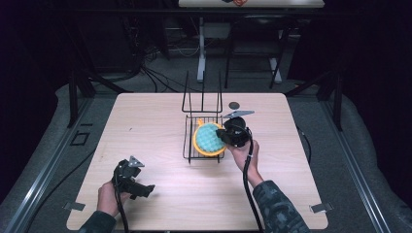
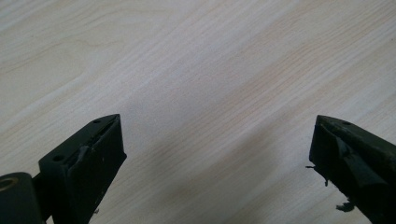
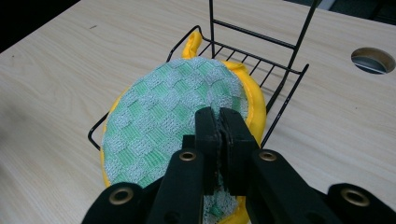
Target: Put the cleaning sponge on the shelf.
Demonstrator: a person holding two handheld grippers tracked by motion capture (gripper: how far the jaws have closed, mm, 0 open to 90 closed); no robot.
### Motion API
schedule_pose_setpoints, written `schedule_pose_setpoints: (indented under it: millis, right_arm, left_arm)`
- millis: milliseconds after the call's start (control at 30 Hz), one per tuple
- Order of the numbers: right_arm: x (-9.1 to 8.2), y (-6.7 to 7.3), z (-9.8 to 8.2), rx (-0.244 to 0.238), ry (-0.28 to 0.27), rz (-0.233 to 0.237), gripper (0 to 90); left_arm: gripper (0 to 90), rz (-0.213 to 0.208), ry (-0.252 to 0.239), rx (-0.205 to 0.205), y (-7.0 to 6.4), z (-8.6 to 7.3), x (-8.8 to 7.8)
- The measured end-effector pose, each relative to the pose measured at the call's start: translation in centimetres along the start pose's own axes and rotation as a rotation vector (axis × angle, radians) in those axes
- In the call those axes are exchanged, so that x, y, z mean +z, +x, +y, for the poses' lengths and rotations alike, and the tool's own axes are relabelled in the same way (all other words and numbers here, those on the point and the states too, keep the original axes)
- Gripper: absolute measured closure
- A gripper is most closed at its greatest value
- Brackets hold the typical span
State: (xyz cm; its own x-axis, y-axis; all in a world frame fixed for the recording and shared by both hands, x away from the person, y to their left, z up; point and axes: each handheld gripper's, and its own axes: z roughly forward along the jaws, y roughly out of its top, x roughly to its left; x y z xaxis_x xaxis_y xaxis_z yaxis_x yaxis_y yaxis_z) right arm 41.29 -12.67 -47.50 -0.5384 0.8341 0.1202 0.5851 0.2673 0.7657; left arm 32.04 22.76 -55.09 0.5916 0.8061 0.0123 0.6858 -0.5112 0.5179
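1. in the high view, the right gripper (image 1: 224, 136) is at the right edge of a black wire rack (image 1: 188, 138) near the middle of the table (image 1: 145, 121), with the person's right hand (image 1: 245, 154) behind it on the near side.
2. a round pot holder (image 1: 208, 137), green checked on its face with a yellow border, lies in the rack; the right gripper touches its right edge.
3. the right gripper view shows what the high view cannot: the two black jaws pressed together on the near edge of the pot holder (image 3: 163, 121), with its green cloth pinched between the pads.
4. that same view shows the yellow loop (image 3: 192, 44) of the pot holder at its far end against the rack's wires (image 3: 280, 100), and a round hole (image 3: 372, 59) in the tabletop to the far right.
5. in the high view, that hole (image 1: 234, 105) is a small dark spot just beyond the rack, whose two tall uprights rise at its far side.
6. the left gripper (image 1: 145, 190) sits low at the near left of the table in the left hand (image 1: 108, 198), well apart from the rack.
7. the left gripper view shows its jaws spread wide with bare pale wood (image 2: 210, 84) between them and nothing held.
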Motion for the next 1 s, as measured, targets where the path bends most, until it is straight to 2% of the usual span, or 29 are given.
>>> schedule_pose_setpoints:
  millis: [200, 300, 433, 533, 600, 667, 733, 867, 1000]
  right_arm:
    - [0.7, -0.3, -0.3, 0.06, -0.015, 0.005, 86.9]
    - [1.7, -0.2, -0.3, 0.085, -0.001, 0.017, 87.0]
    - [2.9, -0.2, -0.3, 0.13, 0.009, 0.017, 87.0]
    - [4.2, -0.1, -0.9, 0.178, 0.012, 0.004, 87.0]
    - [4.9, 0.0, -1.3, 0.183, 0.012, -0.022, 86.6]
    - [5.6, 0.0, -1.9, 0.208, 0.016, -0.034, 85.7]
    - [5.8, -0.1, -2.2, 0.224, 0.009, -0.038, 81.4]
    - [5.5, -0.3, -2.1, 0.21, 0.018, -0.032, 72.2]
    - [5.1, -0.3, -2.2, 0.184, 0.044, -0.01, 69.5]
  left_arm:
    - [3.2, 0.002, 0.006, 0.007, -0.2, 0.0, 0.1]
    - [3.5, -0.015, 0.005, -0.002, -0.1, 0.2, 0.3]
    - [3.6, -0.016, 0.008, -0.006, -0.2, 0.2, 0.4]
    - [3.6, -0.015, 0.012, -0.011, -0.1, 0.1, 0.5]
    - [3.7, -0.015, 0.017, -0.006, -0.1, 0.1, 0.5]
    - [3.8, -0.019, 0.021, -0.007, -0.1, 0.1, 0.6]
    - [3.8, -0.018, 0.024, 0.004, -0.2, 0.1, 0.6]
    - [3.9, -0.018, 0.023, 0.008, -0.1, 0.2, 0.7]
    - [3.9, -0.013, 0.021, 0.01, -0.2, 0.2, 0.6]
